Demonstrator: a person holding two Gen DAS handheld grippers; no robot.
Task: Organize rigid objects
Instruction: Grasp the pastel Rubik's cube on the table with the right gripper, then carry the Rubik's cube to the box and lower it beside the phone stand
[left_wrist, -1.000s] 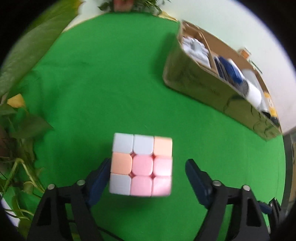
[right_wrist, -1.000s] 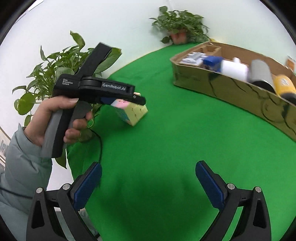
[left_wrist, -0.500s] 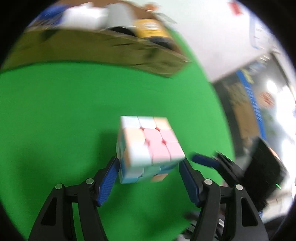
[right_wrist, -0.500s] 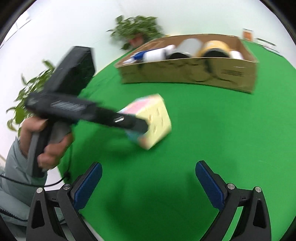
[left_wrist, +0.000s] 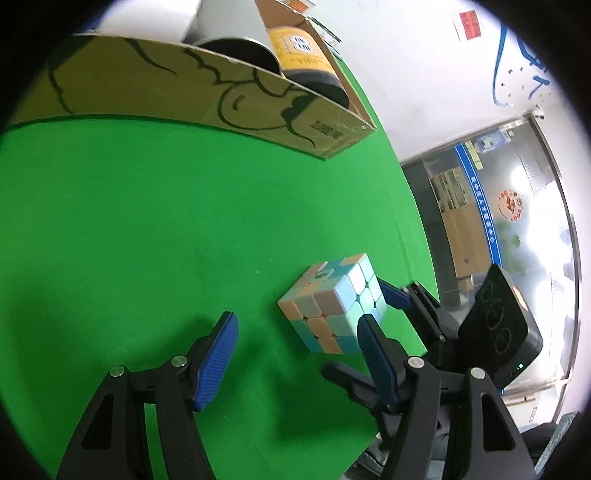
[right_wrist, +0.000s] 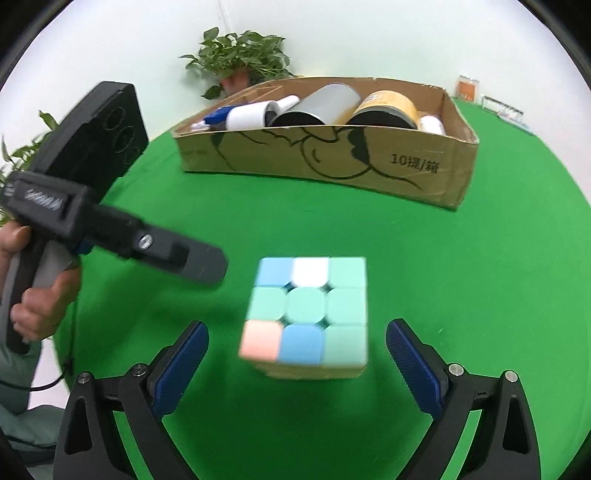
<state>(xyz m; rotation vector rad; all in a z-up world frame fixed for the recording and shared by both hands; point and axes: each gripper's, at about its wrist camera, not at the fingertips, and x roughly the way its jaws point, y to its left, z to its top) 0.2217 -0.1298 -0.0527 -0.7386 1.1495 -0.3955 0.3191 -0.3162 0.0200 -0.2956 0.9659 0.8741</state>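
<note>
A pastel puzzle cube (right_wrist: 308, 317) sits on the green table (right_wrist: 443, 277), between and just ahead of my right gripper's (right_wrist: 297, 363) open fingers. In the left wrist view the cube (left_wrist: 332, 304) lies to the right of my left gripper (left_wrist: 295, 350), which is open and empty, its right finger (left_wrist: 373, 354) close beside the cube. The right gripper's fingers show behind the cube there. A cardboard box (right_wrist: 332, 162) stands at the back, also seen in the left wrist view (left_wrist: 184, 92).
The box holds a grey can (right_wrist: 325, 107), a yellow can (right_wrist: 388, 109), a white roll (right_wrist: 247, 116) and smaller items. Potted plants (right_wrist: 240, 55) stand behind the box and at the left. The table edge (left_wrist: 410, 236) runs close right of the cube.
My left gripper carried the cube to the right, set it on the table and opened, now off to the cube's left. My right gripper has moved up around the cube.
</note>
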